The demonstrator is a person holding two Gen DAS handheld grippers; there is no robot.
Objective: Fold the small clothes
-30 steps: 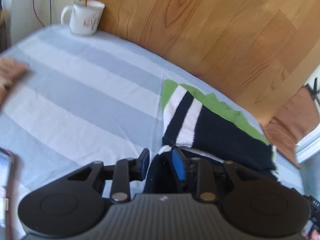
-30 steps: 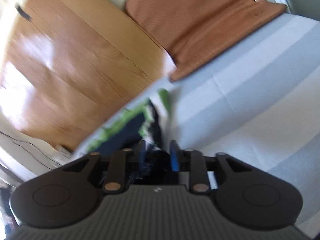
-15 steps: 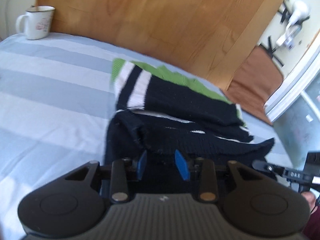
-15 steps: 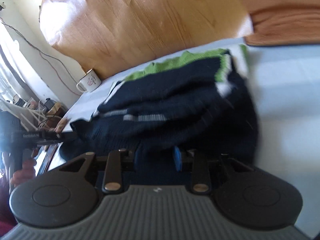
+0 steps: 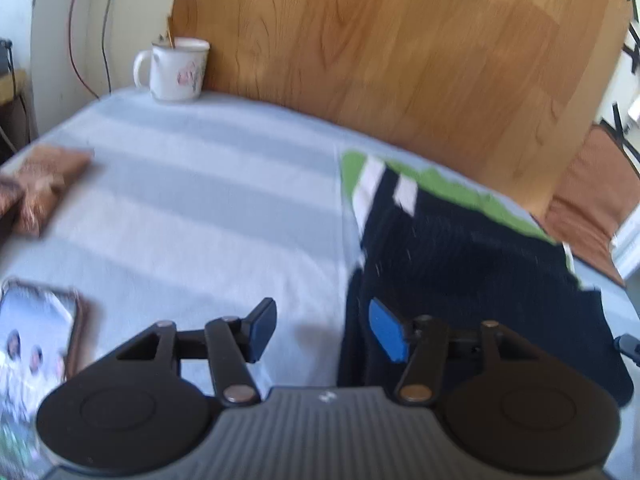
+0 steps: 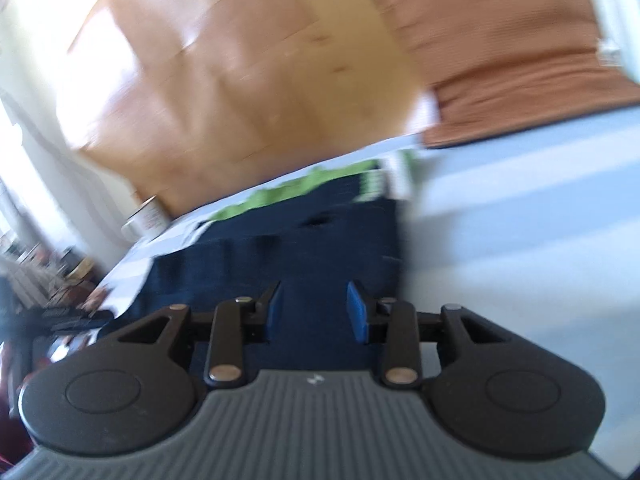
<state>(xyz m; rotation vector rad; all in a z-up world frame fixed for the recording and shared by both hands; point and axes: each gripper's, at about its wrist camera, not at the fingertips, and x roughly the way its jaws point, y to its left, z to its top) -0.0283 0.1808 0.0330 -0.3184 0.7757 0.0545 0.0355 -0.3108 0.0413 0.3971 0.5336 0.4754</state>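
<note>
So it's a bed with a pale blue striped cover (image 5: 208,200) and a wooden headboard (image 5: 400,60), mug (image 5: 176,70) at its far left corner. The navy sweater (image 5: 460,264) lies folded along the headboard edge. Left gripper (image 5: 324,330) is opening, nothing gripped. Right gripper (image 6: 314,308), tilted over the sweater, is opening too, pads clear.

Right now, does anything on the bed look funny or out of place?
Yes. A mug stands on the striped bedcover, right against the headboard, where it could tip on the soft cover. A phone also lies on the cover, off to one side of the dark sweater.
</note>
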